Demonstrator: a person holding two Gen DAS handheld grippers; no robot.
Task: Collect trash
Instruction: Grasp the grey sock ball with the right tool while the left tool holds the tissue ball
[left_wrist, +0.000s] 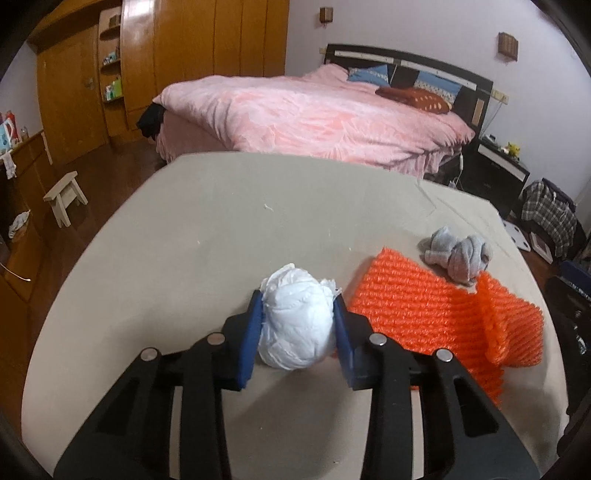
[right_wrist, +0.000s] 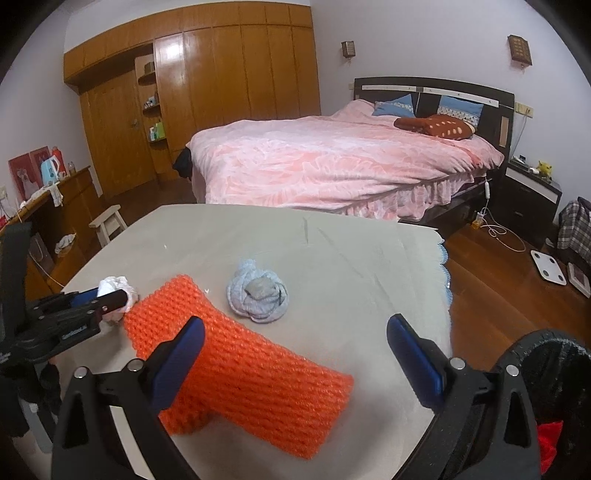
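My left gripper (left_wrist: 299, 314) is shut on a crumpled white paper wad (left_wrist: 295, 321), held at the beige table top (left_wrist: 184, 229). The wad (right_wrist: 117, 286) and left gripper (right_wrist: 110, 297) also show at the left of the right wrist view. An orange bubble-wrap sheet (left_wrist: 443, 314) lies just right of the wad; it spreads under my right gripper (right_wrist: 295, 325) in the right wrist view (right_wrist: 251, 373). My right gripper is open and empty above the sheet. A balled grey-blue sock (right_wrist: 257, 292) sits beyond the sheet, also seen in the left wrist view (left_wrist: 458, 254).
A dark bin (right_wrist: 554, 398) with something red inside stands at the table's right side. A pink-covered bed (right_wrist: 332, 162) lies beyond the table. A small white stool (right_wrist: 109, 221) and a wooden sideboard (right_wrist: 66, 206) stand left. A scale (right_wrist: 548, 267) lies on the wood floor.
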